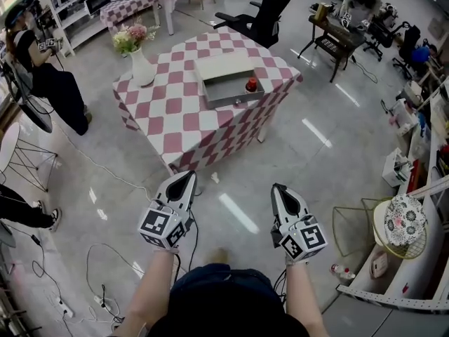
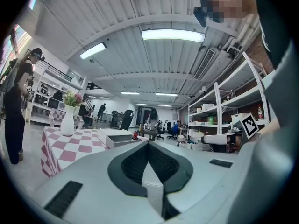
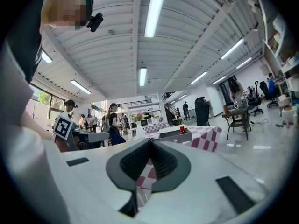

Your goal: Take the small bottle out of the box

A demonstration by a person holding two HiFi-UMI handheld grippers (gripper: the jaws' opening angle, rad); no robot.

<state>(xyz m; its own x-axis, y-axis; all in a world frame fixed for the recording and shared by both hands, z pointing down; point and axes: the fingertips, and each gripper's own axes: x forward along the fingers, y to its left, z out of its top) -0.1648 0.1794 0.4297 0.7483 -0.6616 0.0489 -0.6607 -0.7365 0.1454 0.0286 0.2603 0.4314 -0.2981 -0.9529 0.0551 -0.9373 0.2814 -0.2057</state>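
Head view: bottle (image 1: pixel 251 85) inside box (image 1: pixel 235 98).

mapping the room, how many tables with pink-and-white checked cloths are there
2. One checked table stands centre, bearing the open grey box; the other is far upper left, beside shelves. Others may be hidden.

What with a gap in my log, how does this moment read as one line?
left: shut, empty; right: shut, empty; bottle: in box on table; step: not started

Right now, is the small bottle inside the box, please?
Inside: the small bottle stands upright within the open box on the checked table.
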